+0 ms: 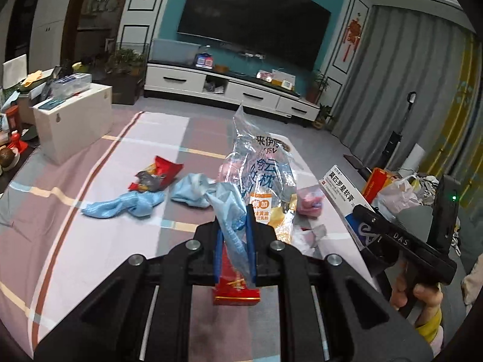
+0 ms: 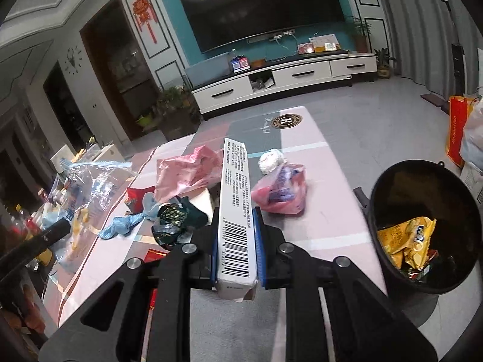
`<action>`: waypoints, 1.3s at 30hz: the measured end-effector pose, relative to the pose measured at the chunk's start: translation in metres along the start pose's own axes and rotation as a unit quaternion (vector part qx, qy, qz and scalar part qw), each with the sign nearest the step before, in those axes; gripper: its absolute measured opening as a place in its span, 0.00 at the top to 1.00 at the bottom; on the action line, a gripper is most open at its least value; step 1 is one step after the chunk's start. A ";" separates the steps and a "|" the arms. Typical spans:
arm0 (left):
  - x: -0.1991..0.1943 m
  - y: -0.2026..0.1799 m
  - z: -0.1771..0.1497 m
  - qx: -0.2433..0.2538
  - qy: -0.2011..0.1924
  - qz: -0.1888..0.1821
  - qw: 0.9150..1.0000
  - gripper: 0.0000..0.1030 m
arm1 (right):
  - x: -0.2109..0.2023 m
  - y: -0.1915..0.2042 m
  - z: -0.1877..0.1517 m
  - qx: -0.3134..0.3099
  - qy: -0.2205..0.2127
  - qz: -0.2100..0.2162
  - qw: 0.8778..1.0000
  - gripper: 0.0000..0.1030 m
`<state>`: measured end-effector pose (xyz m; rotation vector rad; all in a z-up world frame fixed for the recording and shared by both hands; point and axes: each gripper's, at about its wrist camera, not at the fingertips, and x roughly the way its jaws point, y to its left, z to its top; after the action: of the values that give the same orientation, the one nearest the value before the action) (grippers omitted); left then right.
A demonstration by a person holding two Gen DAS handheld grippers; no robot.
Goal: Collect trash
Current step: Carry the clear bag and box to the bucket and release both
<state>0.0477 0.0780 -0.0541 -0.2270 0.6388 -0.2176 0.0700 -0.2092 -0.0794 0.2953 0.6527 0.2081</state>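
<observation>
My left gripper (image 1: 234,226) is shut on a clear plastic bag (image 1: 259,175) with blue print, held up above the table together with a bit of light blue plastic. My right gripper (image 2: 237,235) is shut on a long white medicine box (image 2: 237,199) with a barcode; the box also shows in the left wrist view (image 1: 342,194). A black trash bin (image 2: 422,220) stands at the right of the table with yellow wrappers inside. On the table lie a red wrapper (image 1: 157,175), a light blue cloth-like bag (image 1: 132,205), pink bags (image 2: 187,172) and a dark green wrapper (image 2: 172,223).
The table has a pink and grey checked cover (image 1: 90,235). A red box (image 1: 237,292) lies under my left gripper. A white crumpled ball (image 2: 271,160) sits by a pink bag. A white storage box (image 1: 72,120) stands at left. Bags (image 1: 398,190) crowd the right side.
</observation>
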 end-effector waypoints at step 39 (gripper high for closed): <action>0.176 -0.287 -0.037 0.169 0.150 -0.106 0.968 0.85 | -0.067 -0.196 -0.011 0.232 -0.030 -0.153 0.960 0.80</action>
<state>0.1257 -0.2480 -0.1029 0.0705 0.8662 -0.5692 0.0303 -0.4094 -0.1154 0.6419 0.6739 -0.2568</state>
